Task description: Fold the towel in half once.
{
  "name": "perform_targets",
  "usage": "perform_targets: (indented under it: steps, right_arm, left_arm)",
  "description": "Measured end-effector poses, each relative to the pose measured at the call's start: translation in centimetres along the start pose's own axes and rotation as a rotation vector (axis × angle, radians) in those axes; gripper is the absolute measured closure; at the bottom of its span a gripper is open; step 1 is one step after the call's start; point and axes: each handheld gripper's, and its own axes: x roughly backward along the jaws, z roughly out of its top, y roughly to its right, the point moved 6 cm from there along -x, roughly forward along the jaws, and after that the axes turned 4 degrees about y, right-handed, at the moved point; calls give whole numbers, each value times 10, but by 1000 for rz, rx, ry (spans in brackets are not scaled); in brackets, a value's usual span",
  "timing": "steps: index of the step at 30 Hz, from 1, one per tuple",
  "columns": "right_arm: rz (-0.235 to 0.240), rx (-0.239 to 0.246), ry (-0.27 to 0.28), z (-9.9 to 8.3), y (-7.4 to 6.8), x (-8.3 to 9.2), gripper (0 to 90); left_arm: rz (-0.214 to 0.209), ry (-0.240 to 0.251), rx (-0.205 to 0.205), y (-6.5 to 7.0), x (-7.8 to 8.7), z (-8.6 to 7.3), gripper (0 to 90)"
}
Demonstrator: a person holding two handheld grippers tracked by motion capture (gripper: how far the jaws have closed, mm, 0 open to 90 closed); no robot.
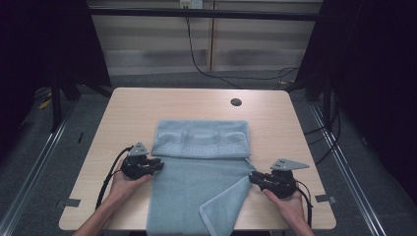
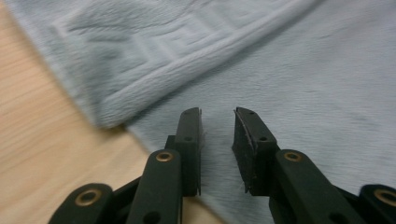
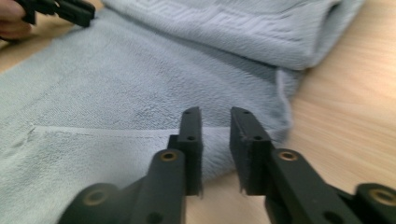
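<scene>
Both your tools stand slightly parted and empty: left tool [image 1: 156,165] and right tool [image 1: 252,177] flank the towel [image 1: 196,187] on the table [image 1: 137,105]. Its loosely flipped near corner may slide off; the far fold could unroll.

Both forearms reach in from the near edge of the towel [image 1: 196,187], the left gripper [image 1: 156,164] at its left edge and the right gripper [image 1: 252,178] at its right edge, each with jaws slightly parted and empty.

Towel [image 1: 196,182] at table [image 1: 147,105] centre, reaching 6 o'clock edge. Folded band across towel's 12 o'clock end; flipped corner at 5. Left gripper [image 1: 156,164] at towel's 9, right gripper [image 1: 253,177] at 3.
</scene>
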Motion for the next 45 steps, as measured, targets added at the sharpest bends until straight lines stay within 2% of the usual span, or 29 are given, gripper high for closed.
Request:
perform_targets:
  steps: [1,2,4,5,6,8,9,11,12,14,15,18,20,21,22,24,26,29,30,32,33,35,37,38,39,40,41,43,45]
  right_arm:
    - [-3,6,-12,0,-1,-4,686]
    - [-16,22,-24,1,-1,-9,660]
    - [-70,62,-28,11,6,-18,644]
    - [-113,58,-31,17,14,-23,606]
    - [-140,49,-49,22,24,-29,602]
    - [-163,43,-86,22,40,-42,594]
    - [-165,32,-91,21,46,-49,605]
    - [-169,43,-95,20,51,-55,683]
    - [-181,44,-104,19,53,-57,799]
    - [-222,59,-100,17,58,-56,894]
    - [-228,27,-76,18,62,-52,897]
    - [-220,-38,-49,18,69,-43,900]
    - [-231,-37,-79,13,69,-43,897]
    - [-222,-45,-86,11,69,-42,874]
    - [-242,-42,-87,9,70,-39,834]
    - [-286,-47,-69,10,75,-29,818]
    - [-245,-54,-32,11,69,-16,812]
    - [-126,-18,-18,8,40,-6,754]
    - [-104,-13,-21,5,30,-5,735]
    - [-50,-9,-26,0,14,-9,704]
    - [-28,-6,-33,-2,8,-12,667]
    - [-20,24,-61,-5,-3,-19,592]
    - [-8,53,-74,-4,-8,-24,539]
    - [-7,52,-78,-5,-9,-27,528]
    - [-2,63,-94,-7,-9,-31,528]
    - [-25,86,-120,-10,-8,-35,544]
    - [-39,117,-117,-12,-8,-38,566]
    - [-52,129,-126,-8,-5,-41,627]
    - [-66,131,-121,-3,2,-48,628]
  left_arm:
    - [-30,3,-4,5,2,1,711]
    - [-39,-4,-23,11,4,0,710]
    - [-28,-35,-66,17,3,-4,704]
    - [-14,-50,-79,18,1,-8,702]
    - [-13,-35,-78,18,0,-9,701]
    - [-24,-31,-72,17,0,-9,700]
    - [-26,-30,-67,17,0,-9,700]
    - [-24,-31,-71,15,0,-9,715]
    - [-21,-31,-75,15,0,-9,727]
    - [-12,-33,-76,15,0,-9,741]
    - [-11,-33,-77,15,0,-9,746]
    - [2,-32,-77,15,0,-9,752]
    - [5,-28,-74,16,-1,-9,752]
    - [10,-29,-76,17,-1,-9,751]
    - [13,-26,-71,17,-1,-9,751]
    - [13,-25,-68,16,0,-9,751]
    - [4,-27,-63,17,0,-9,748]
    - [-2,-37,-54,20,2,-9,703]
    - [0,-34,-54,22,4,-9,672]
    - [-64,-26,-53,32,9,-8,651]
    - [-75,-20,-52,37,12,-8,645]
    - [-86,-39,-79,44,15,-14,631]
    - [-70,-59,-106,44,13,-21,599]
    - [-71,-43,-106,44,12,-21,597]
    - [-60,-42,-111,42,11,-20,615]
    - [-40,-44,-119,40,10,-19,663]
    - [-31,-38,-118,39,9,-19,707]
    - [-28,-31,-110,36,4,-16,765]
    - [-21,-29,-100,30,-1,-11,801]
